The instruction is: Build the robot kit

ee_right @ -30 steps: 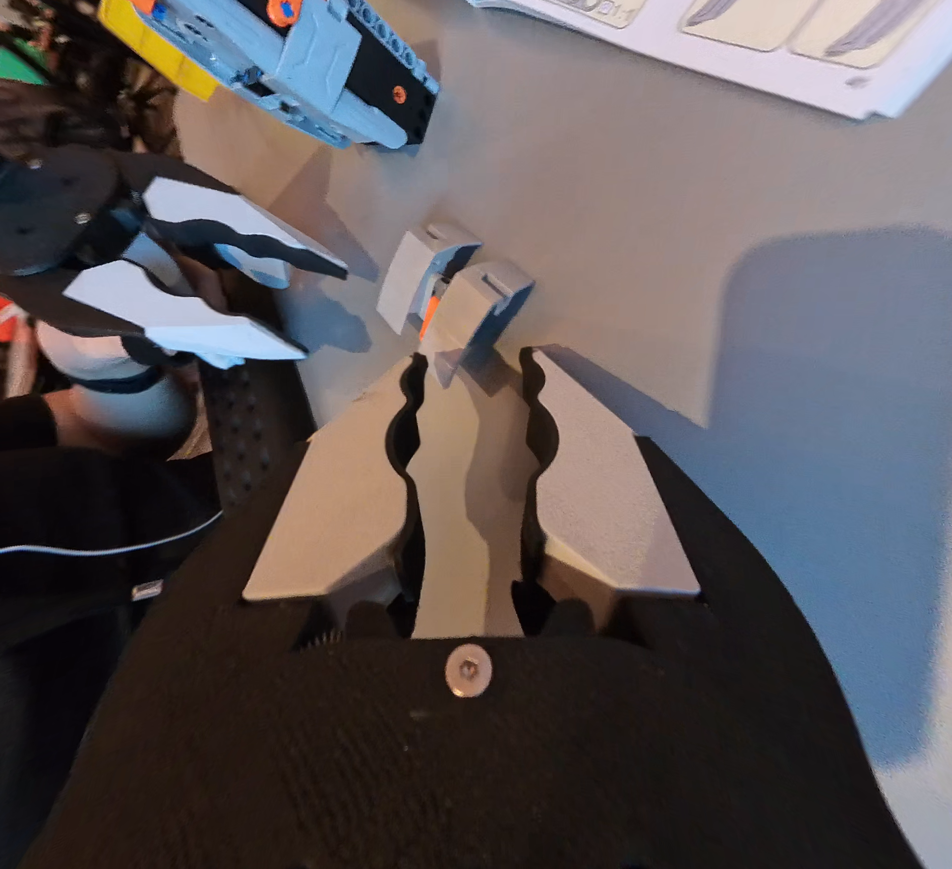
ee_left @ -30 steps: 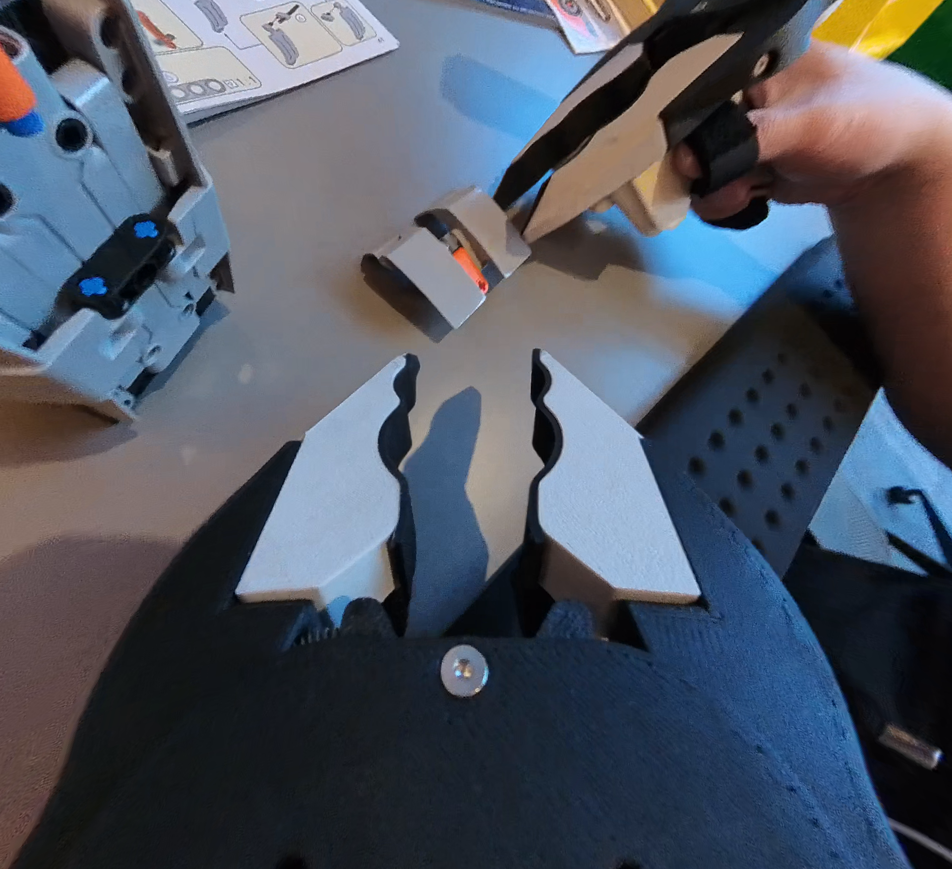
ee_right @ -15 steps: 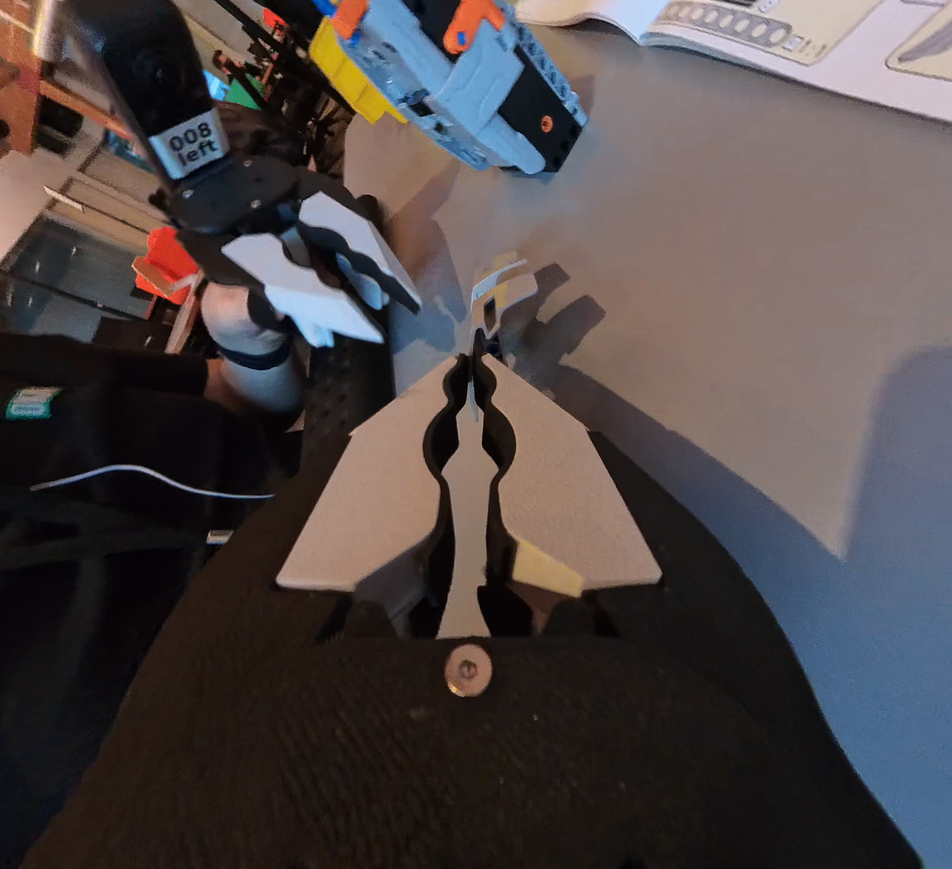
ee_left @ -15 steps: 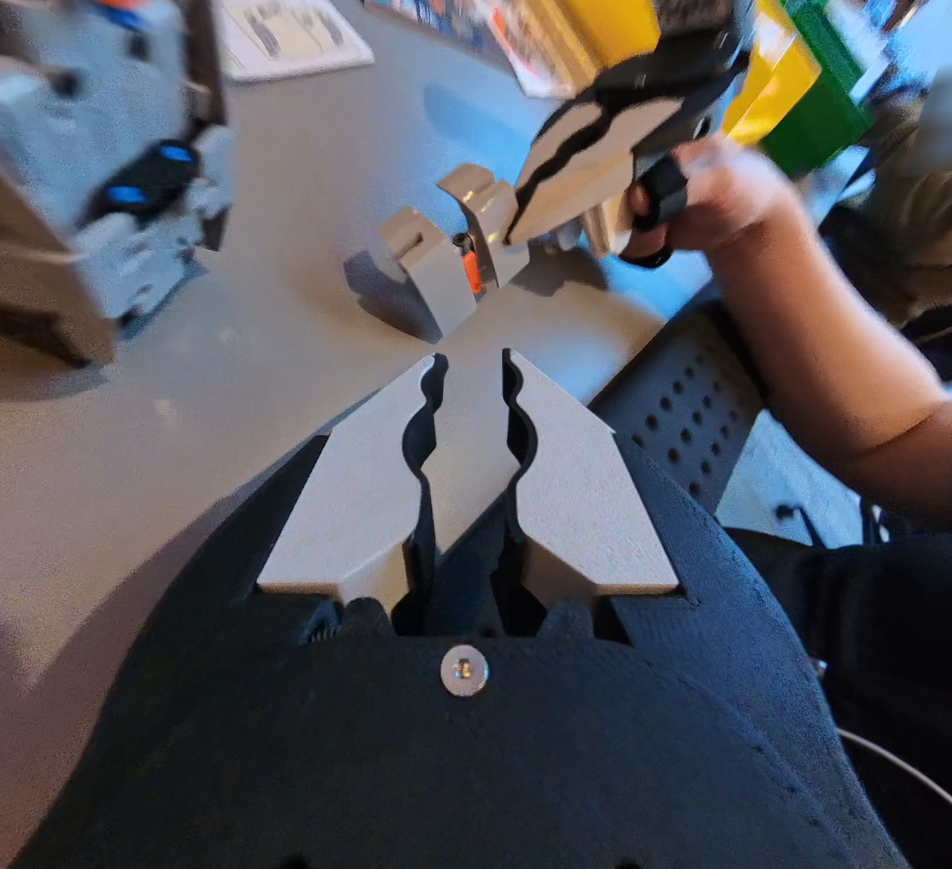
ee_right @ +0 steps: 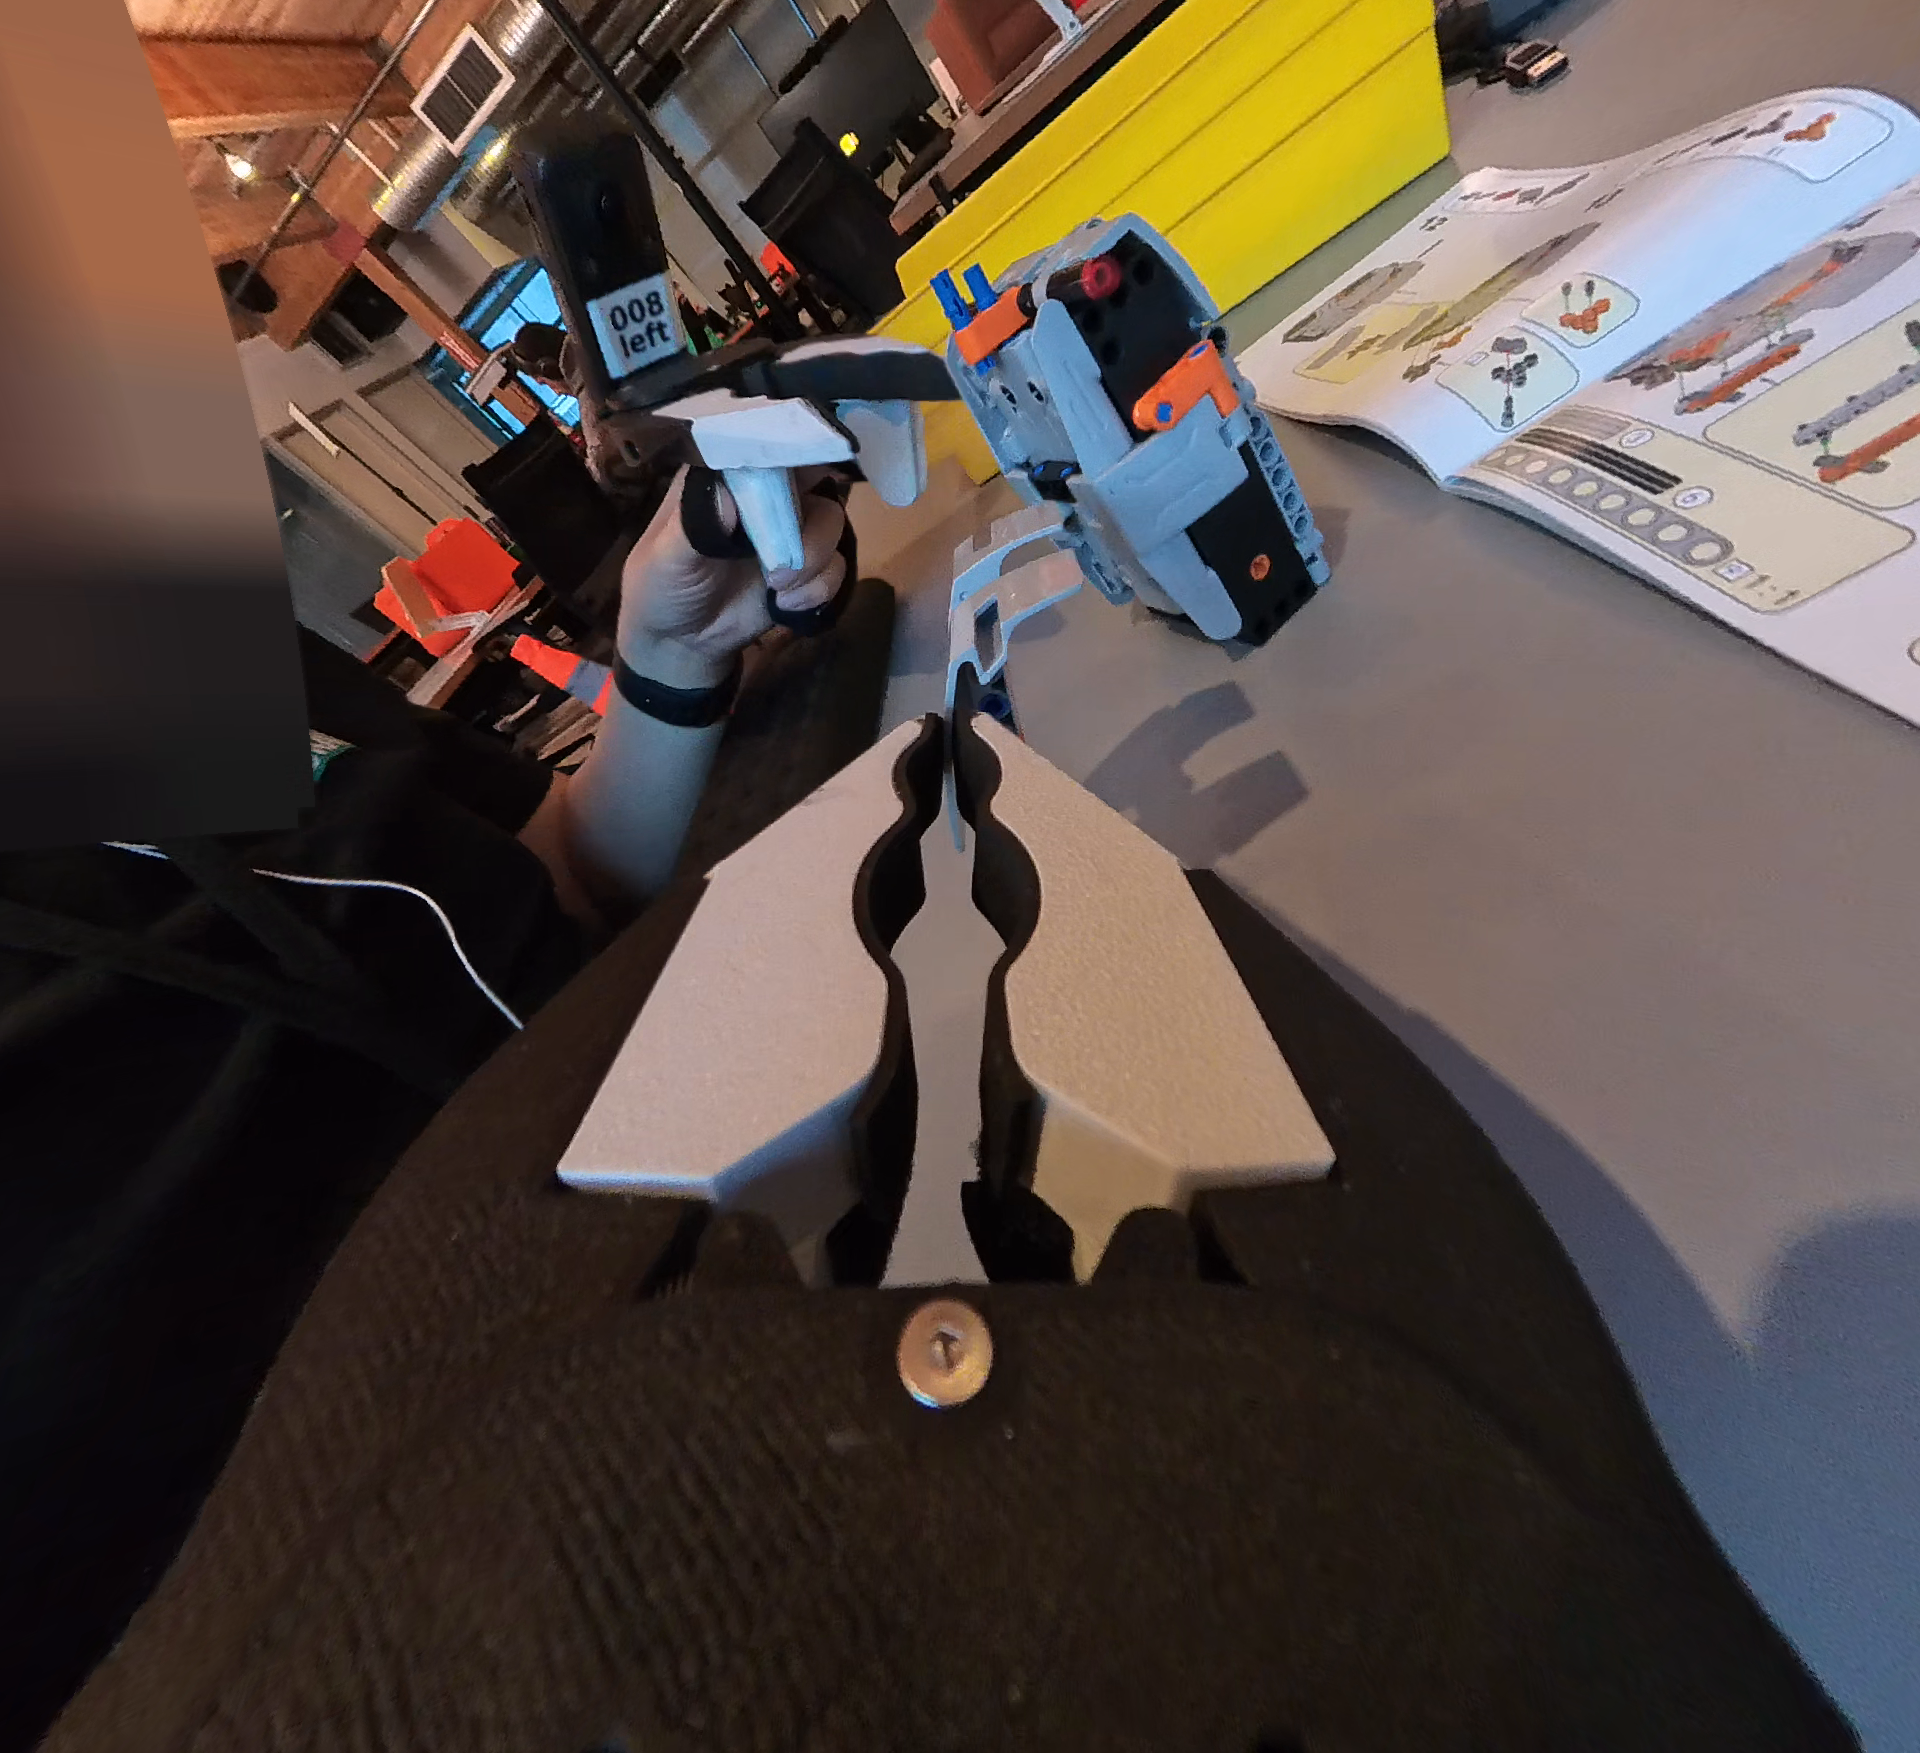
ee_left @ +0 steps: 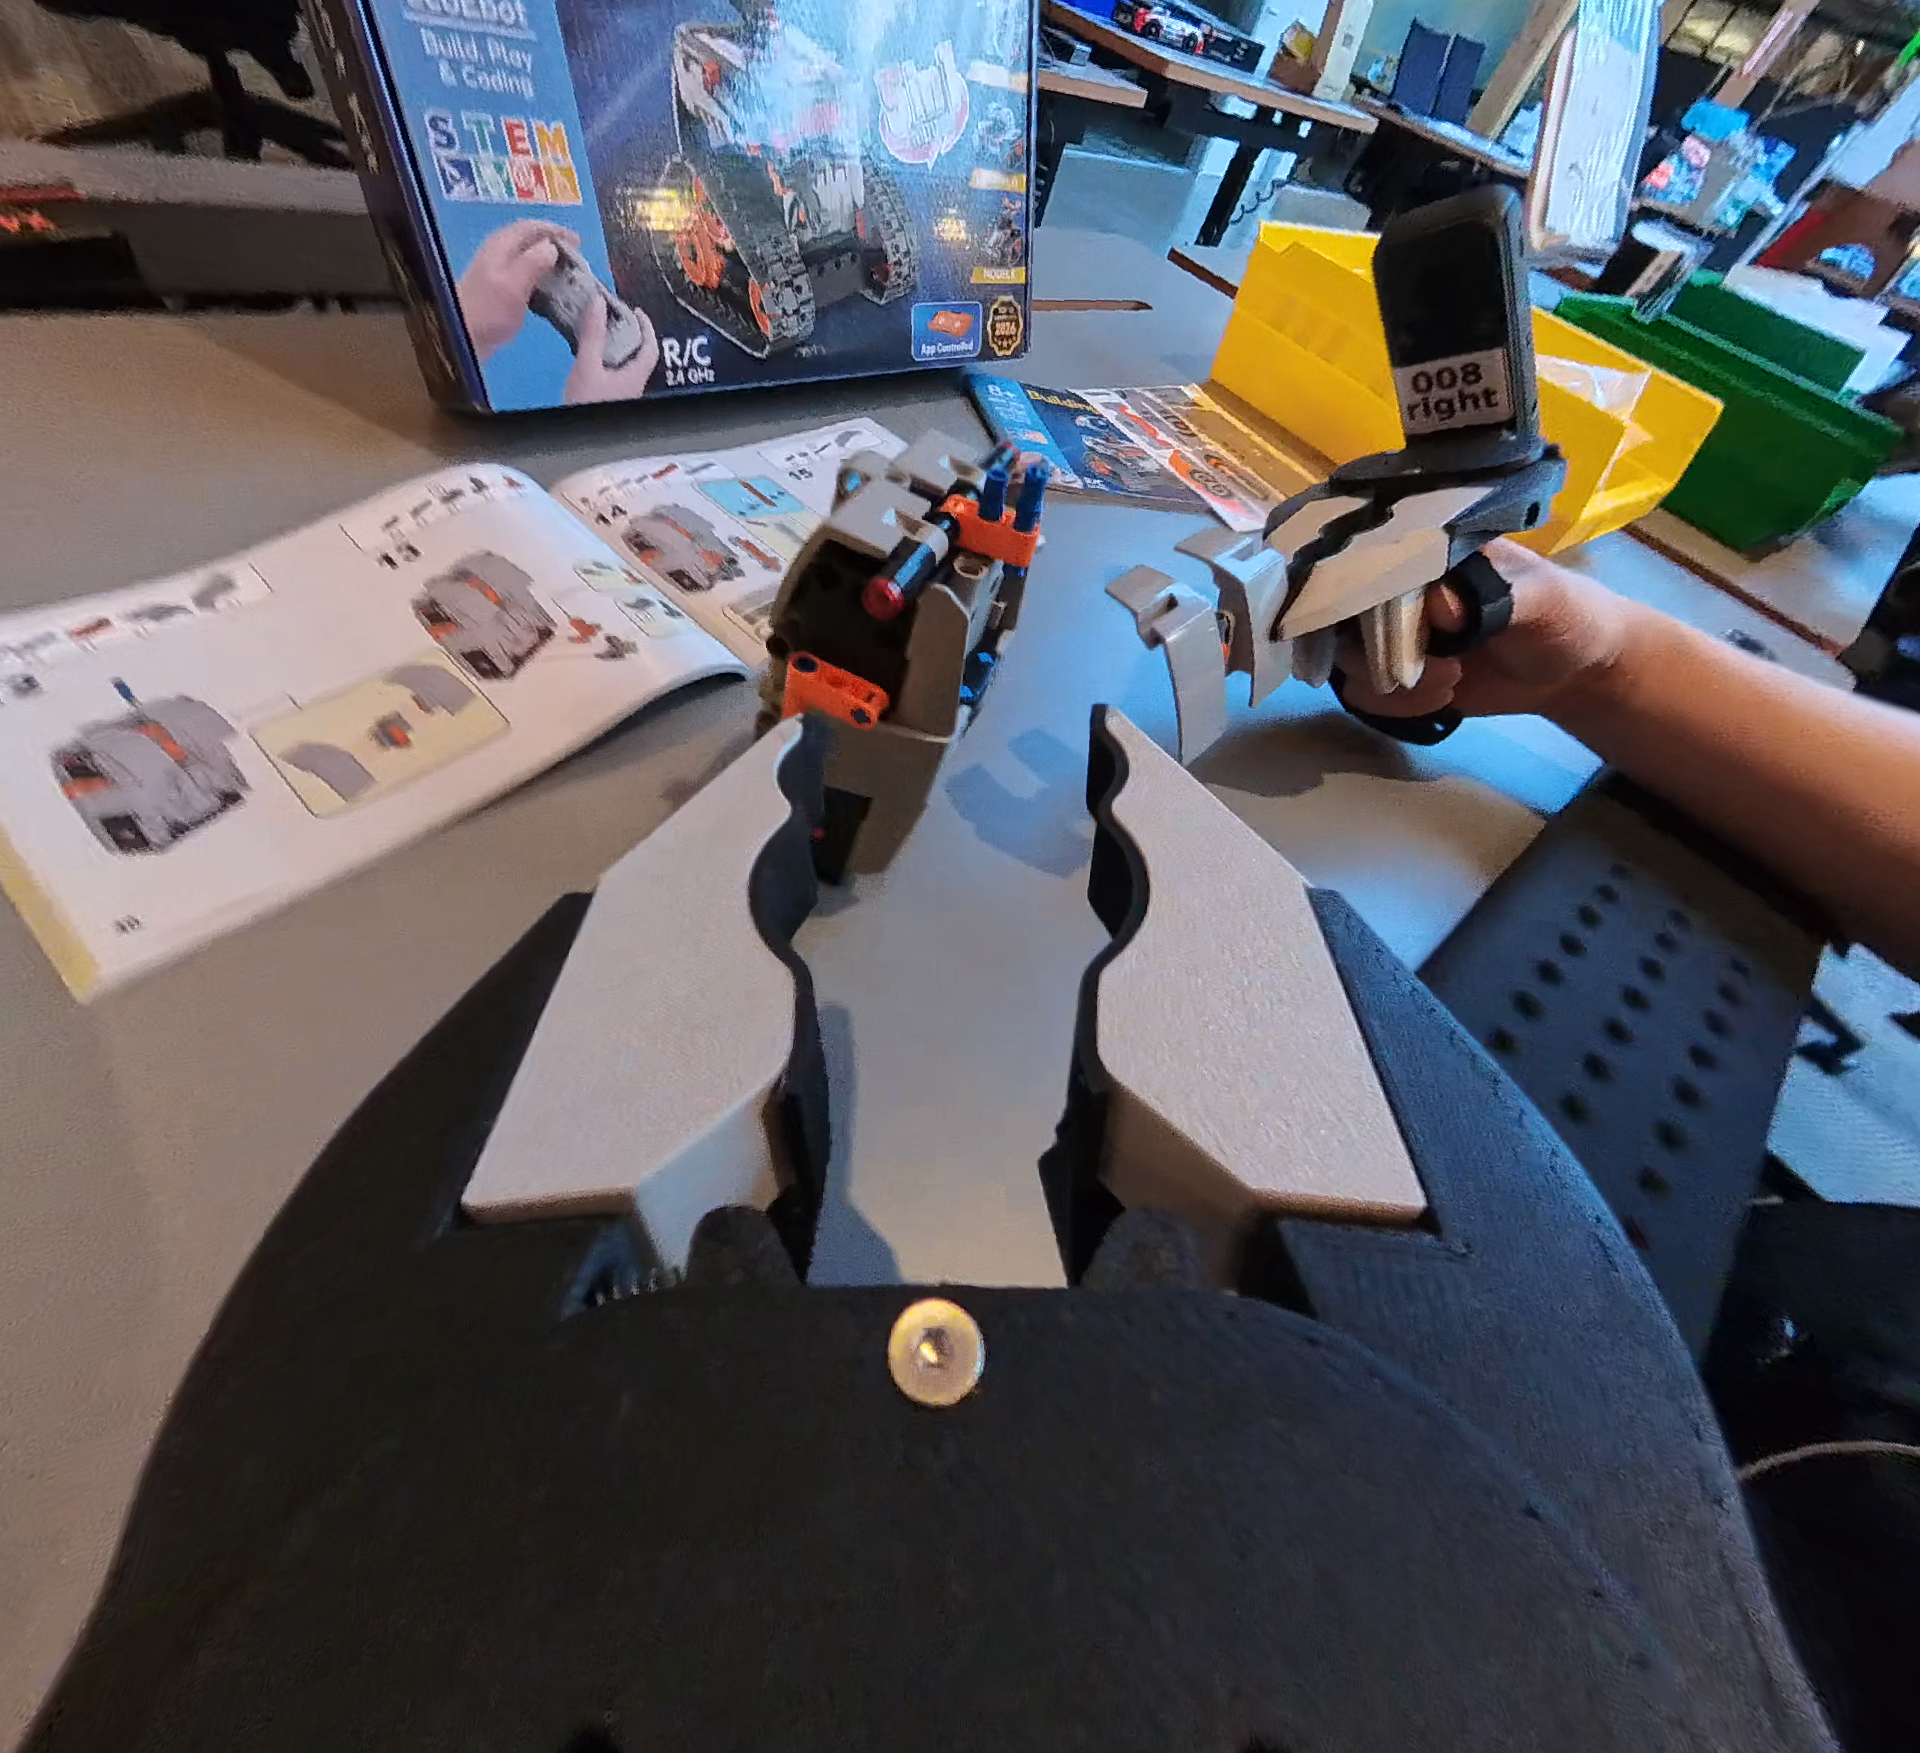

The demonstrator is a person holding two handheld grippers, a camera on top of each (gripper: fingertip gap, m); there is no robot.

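A grey, black and orange brick model (ee_left: 894,643) stands tilted on the grey table (ee_left: 208,1132). My left gripper (ee_left: 943,735) is open and empty. Its left fingertip (ee_left: 784,747) is right at the model's near side; I cannot tell if it touches. My right gripper (ee_right: 948,729) is shut on a curved grey panel piece (ee_right: 1003,576) and holds it above the table, close to the model (ee_right: 1132,446). In the left wrist view the right gripper (ee_left: 1299,550) holds that piece (ee_left: 1190,654) to the model's right. The left gripper (ee_right: 883,410) also shows in the right wrist view, at the model's left side.
An open instruction booklet (ee_left: 343,654) lies left of the model. A blue toy box (ee_left: 686,114) stands behind it, with a leaflet (ee_left: 1122,446), a yellow bin (ee_left: 1309,353) and a green bin (ee_left: 1766,425) at the right. A black perforated seat (ee_left: 1621,986) is at the table's near edge. The tips of one gripper are about 15 cm away from the tips of the other. The left gripper is farther from the black perforated seat (ee_left: 1621,986), some 25 cm, than the right, some 15 cm.
My right gripper has shut on the grey panel piece and lifted it off the table toward the model. My left gripper has swung up to the model and opened wider.
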